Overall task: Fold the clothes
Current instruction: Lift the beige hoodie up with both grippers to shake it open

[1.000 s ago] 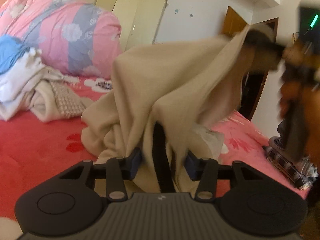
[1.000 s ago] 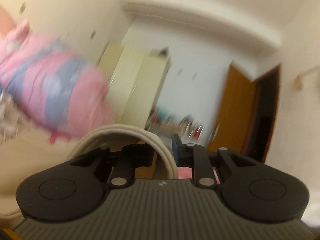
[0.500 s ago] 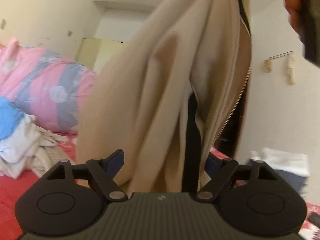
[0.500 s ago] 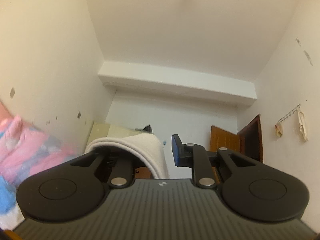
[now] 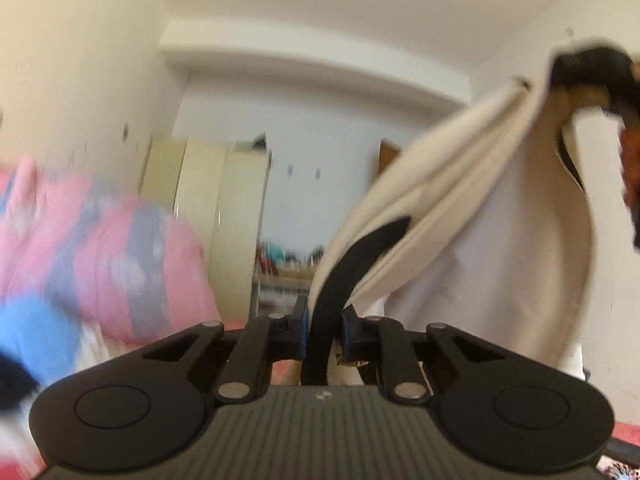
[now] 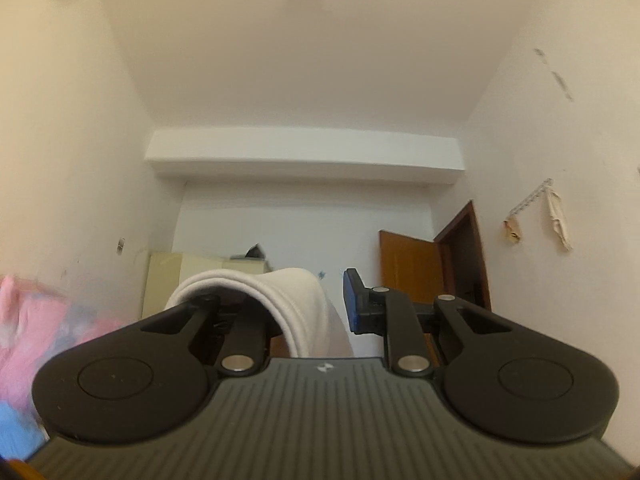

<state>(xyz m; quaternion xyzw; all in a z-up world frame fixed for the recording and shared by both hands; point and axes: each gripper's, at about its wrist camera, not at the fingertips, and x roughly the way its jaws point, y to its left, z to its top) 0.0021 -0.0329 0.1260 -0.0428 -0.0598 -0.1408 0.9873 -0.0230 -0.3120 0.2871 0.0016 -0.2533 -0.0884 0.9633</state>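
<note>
Pink bedding (image 5: 100, 248) and shelf clutter (image 5: 288, 256), motion-blurred.

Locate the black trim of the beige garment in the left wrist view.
The black trim runs bottom centre, between the closing left gripper pads, right of the pink quilt.

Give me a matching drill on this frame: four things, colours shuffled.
Things:
1. garment
2. trim strip between the left gripper pads
3. quilt
4. door

Colours:
a. pink and grey
b. brown
c. beige
d. black

Pairs: 1-c, 2-d, 3-a, 4-b
</note>
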